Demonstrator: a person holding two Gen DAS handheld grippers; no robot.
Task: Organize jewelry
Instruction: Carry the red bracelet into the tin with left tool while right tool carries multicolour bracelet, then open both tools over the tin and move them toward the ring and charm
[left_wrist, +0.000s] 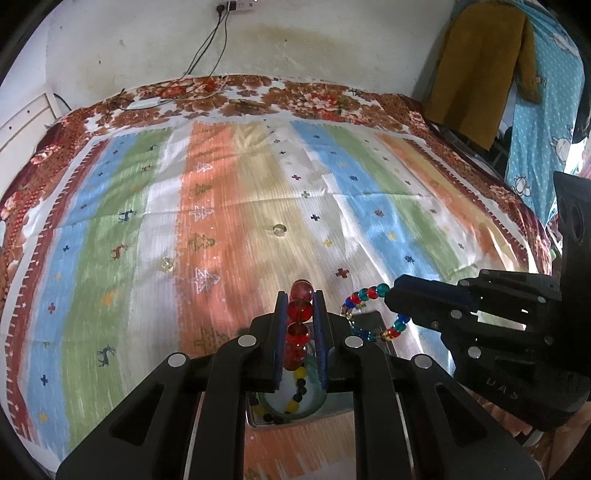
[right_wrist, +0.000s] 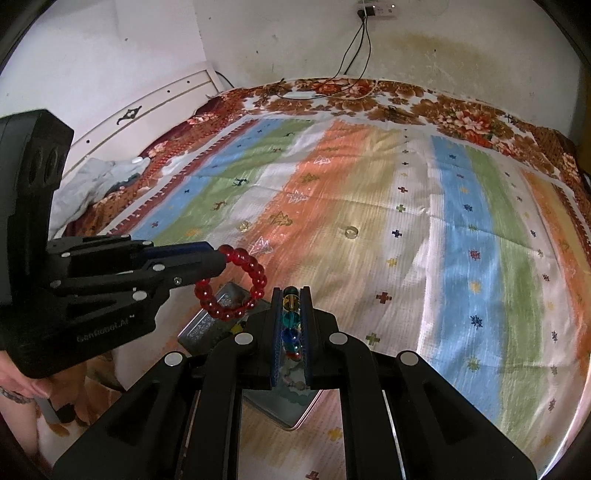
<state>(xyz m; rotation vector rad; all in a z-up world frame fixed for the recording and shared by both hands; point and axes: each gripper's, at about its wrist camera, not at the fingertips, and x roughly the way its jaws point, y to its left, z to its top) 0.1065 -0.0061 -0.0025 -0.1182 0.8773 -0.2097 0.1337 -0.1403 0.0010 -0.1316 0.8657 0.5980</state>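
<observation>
Left gripper (left_wrist: 301, 321) clamps a red bead bracelet (right_wrist: 236, 284); right gripper (right_wrist: 291, 325) clamps a multicolored bead bracelet (left_wrist: 369, 314), both above a metal tin (right_wrist: 207, 325)

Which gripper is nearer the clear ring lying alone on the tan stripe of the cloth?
Roughly equal; neither is close. The left gripper, shut on the red bracelet, and the right gripper, shut on the multicolour bracelet, both hover well short of the ring.

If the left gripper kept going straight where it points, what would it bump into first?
Probably the striped cloth on the bed. The left gripper, shut on the red bead bracelet, angles down past the metal tin below it. Depth is hard to judge.
</observation>
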